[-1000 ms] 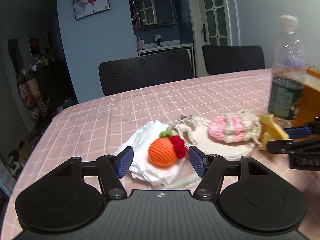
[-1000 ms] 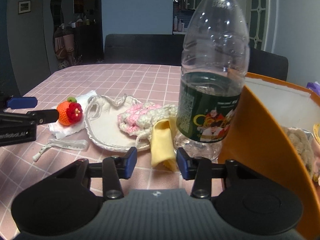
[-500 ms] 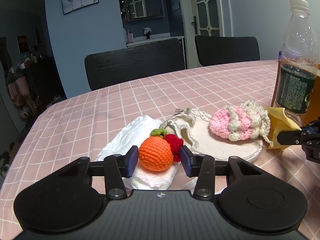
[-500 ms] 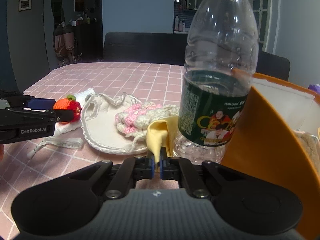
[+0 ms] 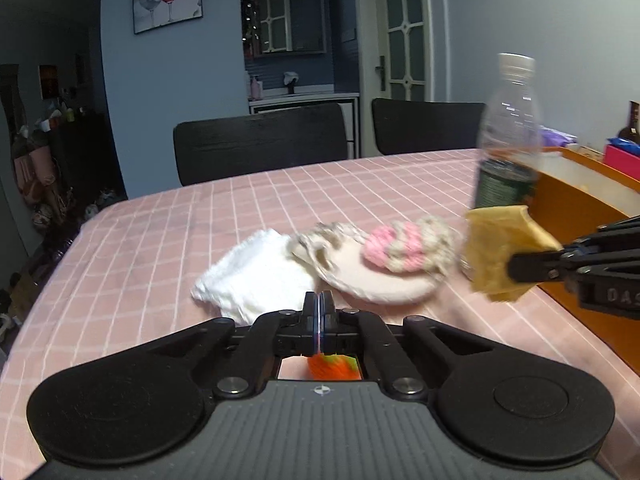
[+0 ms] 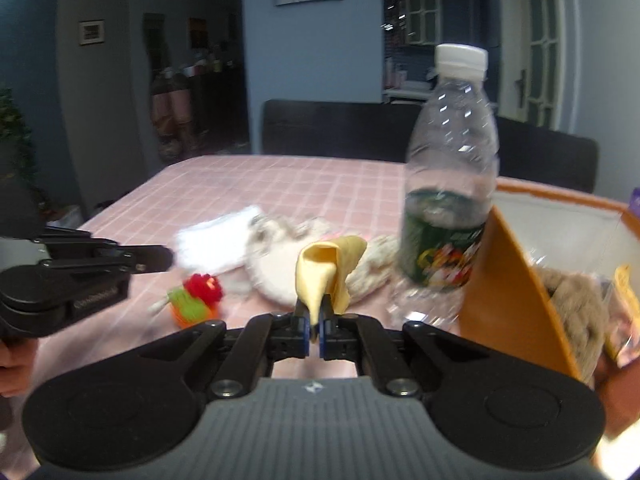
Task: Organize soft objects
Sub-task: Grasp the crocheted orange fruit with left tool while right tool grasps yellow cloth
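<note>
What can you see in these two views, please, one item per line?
crochet fruit: one, orange-green-red, on the tablecloth under the left gripper
yellow cloth: one, yellow, in the right gripper
white cloth: one, white, beside the pouch
pouch: one, cream, on the tablecloth
knit piece: one, pink and cream, on the pouch
bottle: one, clear, green label, by the box
box: one, orange, right of the bottle
chairs: two, black, at the far edge
left gripper: black, fingers shut
right gripper: black, fingers shut on yellow cloth
</note>
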`<state>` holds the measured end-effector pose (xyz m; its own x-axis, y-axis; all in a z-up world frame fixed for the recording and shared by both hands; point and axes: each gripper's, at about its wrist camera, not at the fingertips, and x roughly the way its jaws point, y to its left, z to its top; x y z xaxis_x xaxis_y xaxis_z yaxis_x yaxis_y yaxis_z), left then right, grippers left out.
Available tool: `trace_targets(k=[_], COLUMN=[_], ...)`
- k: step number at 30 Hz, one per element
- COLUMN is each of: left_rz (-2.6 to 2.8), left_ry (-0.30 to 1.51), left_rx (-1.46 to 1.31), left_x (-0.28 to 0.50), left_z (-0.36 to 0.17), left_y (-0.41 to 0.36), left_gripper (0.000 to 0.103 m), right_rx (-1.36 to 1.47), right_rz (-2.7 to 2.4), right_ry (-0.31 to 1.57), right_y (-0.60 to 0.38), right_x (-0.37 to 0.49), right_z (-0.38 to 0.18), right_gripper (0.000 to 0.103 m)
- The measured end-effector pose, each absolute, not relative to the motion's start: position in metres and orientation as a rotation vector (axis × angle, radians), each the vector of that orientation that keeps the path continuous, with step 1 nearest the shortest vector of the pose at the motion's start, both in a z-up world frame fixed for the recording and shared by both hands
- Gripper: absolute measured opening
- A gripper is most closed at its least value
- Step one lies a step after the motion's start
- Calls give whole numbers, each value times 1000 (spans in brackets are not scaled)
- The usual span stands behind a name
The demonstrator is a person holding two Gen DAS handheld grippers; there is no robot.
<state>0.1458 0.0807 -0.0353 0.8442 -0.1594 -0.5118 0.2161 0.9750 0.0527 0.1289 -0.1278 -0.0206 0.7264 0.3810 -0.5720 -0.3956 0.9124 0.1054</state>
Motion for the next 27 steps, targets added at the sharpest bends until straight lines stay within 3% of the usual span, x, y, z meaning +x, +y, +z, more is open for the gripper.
trace_targets(k=[3,9,15,17,19,22,27], left_rz=[-190,-226,-251,-253,-261,-247,-229], left_ry=[556,595,634,639,635,629,670], left_rx=[106,31,34,20,-10,-33,-85], left_x=[132,103,92,90,91,95,108], left_z=[-40,-51,-62,-64,-64,-62,-64], left_y=[79,78,67,66,66,65,66], left_gripper=[9,49,54,56,66,70,67], right_rx=[-20,38,37,39,31,-18,4], right_rz=[462,529,532,520,496,465,451], right_ry=[671,794,810,798,775,726,687], right_y=[-126,-123,-125,-131,-134,-135,-137], right_x=[118,101,90,88,86,87,100], right_z=[-29,-58,-66,-63,-60,-54,-47], right_gripper=[1,4,15,41,52,54,51])
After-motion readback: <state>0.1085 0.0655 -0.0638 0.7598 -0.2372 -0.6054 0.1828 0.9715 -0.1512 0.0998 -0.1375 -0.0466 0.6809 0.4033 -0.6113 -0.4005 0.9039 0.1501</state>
